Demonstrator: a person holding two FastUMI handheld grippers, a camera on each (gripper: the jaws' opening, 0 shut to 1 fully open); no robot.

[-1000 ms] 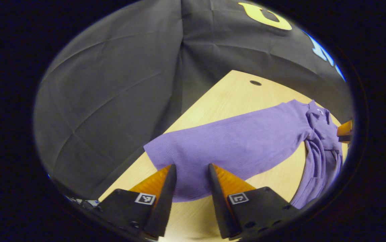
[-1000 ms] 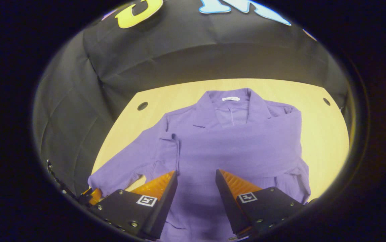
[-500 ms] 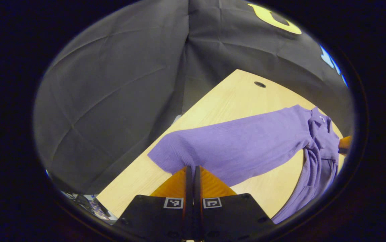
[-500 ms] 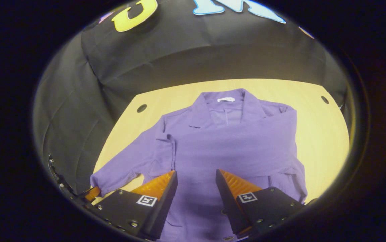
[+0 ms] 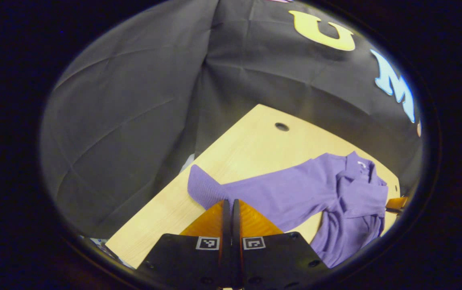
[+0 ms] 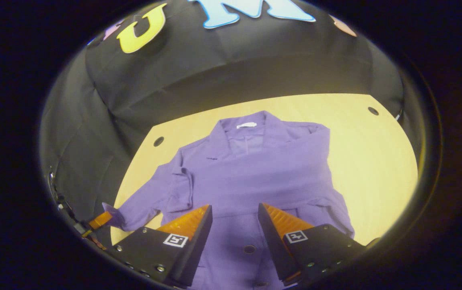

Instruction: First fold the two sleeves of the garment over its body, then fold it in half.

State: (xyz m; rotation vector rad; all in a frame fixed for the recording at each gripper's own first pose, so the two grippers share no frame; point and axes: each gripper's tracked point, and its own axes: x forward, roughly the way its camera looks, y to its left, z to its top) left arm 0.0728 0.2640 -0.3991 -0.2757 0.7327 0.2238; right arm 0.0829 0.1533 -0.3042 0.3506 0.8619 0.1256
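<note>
A purple collared garment lies face up on the wooden table, collar at the far side. One sleeve lies folded across its chest. The other sleeve stretches out to the lower left, where the left gripper holds its cuff. In the left gripper view, my left gripper is shut on that sleeve's cuff, and the sleeve runs away to the garment's body. My right gripper hovers open over the lower front of the garment, nothing between its fingers.
The table has round cable holes near its far corners. Black cloth walls stand close behind and to the left of it. Bare wood lies to the right of the garment.
The left gripper went from open around the cuff to shut on it, then lifted and drew it, curling the cuff end up. The right gripper backed off slightly, staying open.
</note>
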